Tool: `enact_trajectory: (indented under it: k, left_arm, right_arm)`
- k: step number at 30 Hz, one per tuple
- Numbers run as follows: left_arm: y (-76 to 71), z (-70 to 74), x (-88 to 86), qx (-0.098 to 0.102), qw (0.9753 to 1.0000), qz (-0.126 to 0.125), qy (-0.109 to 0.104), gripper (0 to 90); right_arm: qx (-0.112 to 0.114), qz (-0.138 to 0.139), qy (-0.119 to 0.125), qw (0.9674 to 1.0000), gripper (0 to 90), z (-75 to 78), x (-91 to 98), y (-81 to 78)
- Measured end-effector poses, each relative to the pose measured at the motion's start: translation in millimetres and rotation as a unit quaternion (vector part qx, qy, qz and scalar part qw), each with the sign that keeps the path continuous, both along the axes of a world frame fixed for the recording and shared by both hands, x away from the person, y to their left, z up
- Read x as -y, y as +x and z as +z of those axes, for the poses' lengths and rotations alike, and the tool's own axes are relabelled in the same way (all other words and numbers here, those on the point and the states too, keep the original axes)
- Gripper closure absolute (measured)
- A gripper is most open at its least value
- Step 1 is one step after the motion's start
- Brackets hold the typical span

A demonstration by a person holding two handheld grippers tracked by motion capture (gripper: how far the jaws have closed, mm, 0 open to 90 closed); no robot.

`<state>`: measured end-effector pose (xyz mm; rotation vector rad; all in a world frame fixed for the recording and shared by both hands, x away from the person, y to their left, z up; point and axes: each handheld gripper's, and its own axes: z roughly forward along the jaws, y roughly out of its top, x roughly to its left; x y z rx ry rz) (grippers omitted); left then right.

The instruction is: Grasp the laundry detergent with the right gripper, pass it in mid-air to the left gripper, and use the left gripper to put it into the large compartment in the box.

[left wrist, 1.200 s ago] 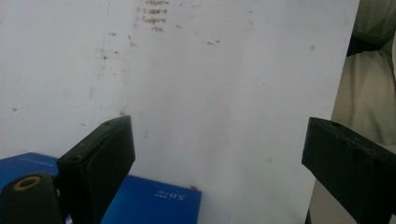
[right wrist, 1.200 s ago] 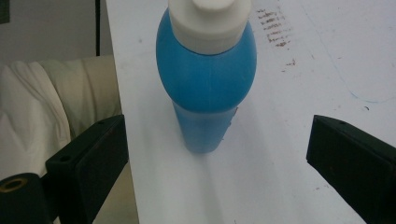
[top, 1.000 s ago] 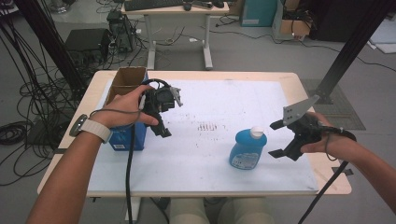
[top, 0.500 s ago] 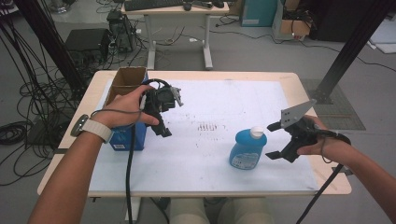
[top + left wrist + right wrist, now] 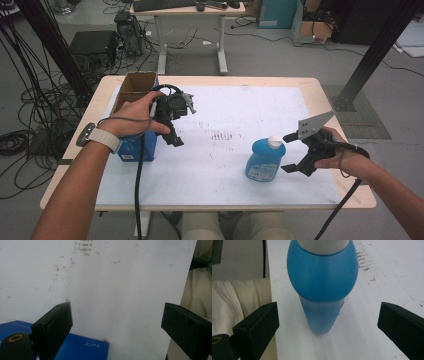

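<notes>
Bottle (image 5: 262, 161) and right tool (image 5: 295, 152) are the pair that matters: the blue bottle with its white cap stands upright on the white surface (image 5: 225, 170), toward the near right, and the right tool sits just beside it on its right, jaws pointed at it. Its long axis is vertical, so the jaws would close across the body from the side. In the right gripper view the bottle (image 5: 323, 287) rises straight ahead between the two jaws, which stand wide apart with clear gap on both sides; they touch nothing. A short push forward looks like what the grasp needs.

Left tool (image 5: 172, 120) is well apart from the bottle, over the left part of the surface beside a blue box (image 5: 135, 150). Its jaws are also wide and empty, with bare surface between them in the left gripper view (image 5: 112, 302).
</notes>
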<state>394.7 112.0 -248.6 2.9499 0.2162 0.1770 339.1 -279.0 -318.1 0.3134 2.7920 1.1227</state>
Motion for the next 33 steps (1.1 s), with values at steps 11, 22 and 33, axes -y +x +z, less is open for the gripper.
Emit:
enact_trajectory:
  k: [11,22,33]
  left_arm:
    - [-0.2,0.5,-1.9,0.004,1.0,0.002,-0.003,10.5]
    - [0.4,-0.1,-1.2,0.004,1.0,0.002,-0.002,10.5]
    - [1.0,-0.5,-1.6,0.003,1.0,0.006,-0.002,10.7]
  right_arm:
    - [0.003,0.001,0.017,0.9998,4.1,-7.5,0.0,0.2]
    - [0.0,0.006,0.019,0.9998,4.6,-14.0,2.1,0.9]
    - [0.001,-0.004,0.036,0.9993,4.9,-16.6,2.7,-0.3]
